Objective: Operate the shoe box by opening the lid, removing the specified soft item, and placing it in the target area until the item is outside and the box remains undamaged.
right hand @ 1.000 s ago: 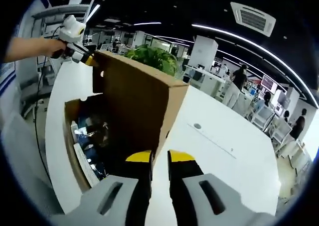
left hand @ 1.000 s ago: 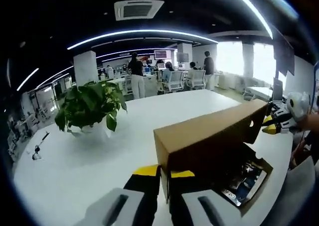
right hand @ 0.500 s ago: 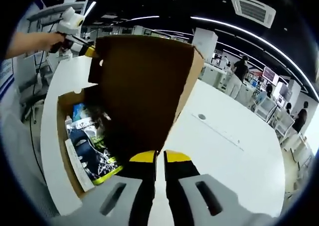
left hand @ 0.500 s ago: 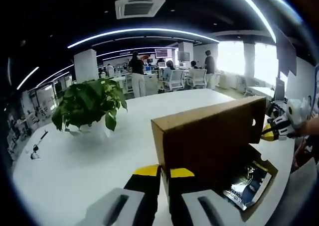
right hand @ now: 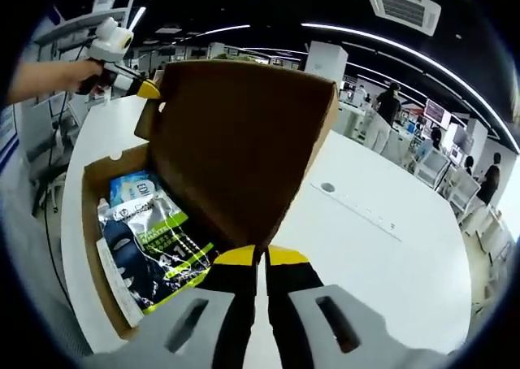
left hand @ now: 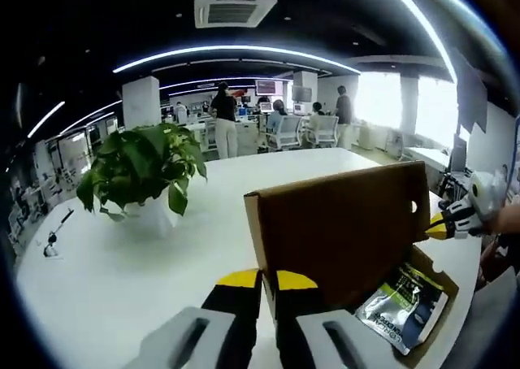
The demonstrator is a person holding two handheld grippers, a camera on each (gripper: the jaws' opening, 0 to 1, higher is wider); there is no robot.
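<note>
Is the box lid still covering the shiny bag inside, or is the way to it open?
Open. The lid is lifted, both hand-held grippers pinching its corners: the right near, the left far. Nothing visible lies over the bag in the box; only its side walls surround it.

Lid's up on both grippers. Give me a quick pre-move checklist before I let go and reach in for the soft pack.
1. Lid raised clear of the box's inside: ok.
2. Left gripper shut on the lid's edge: ok.
3. Right gripper shut on the lid's other end: ok.
4. Soft packet exposed inside the shoe box: ok.
5. Cardboard torn or creased: cannot tell.
6. Lid stays up if released: cannot tell.
</note>
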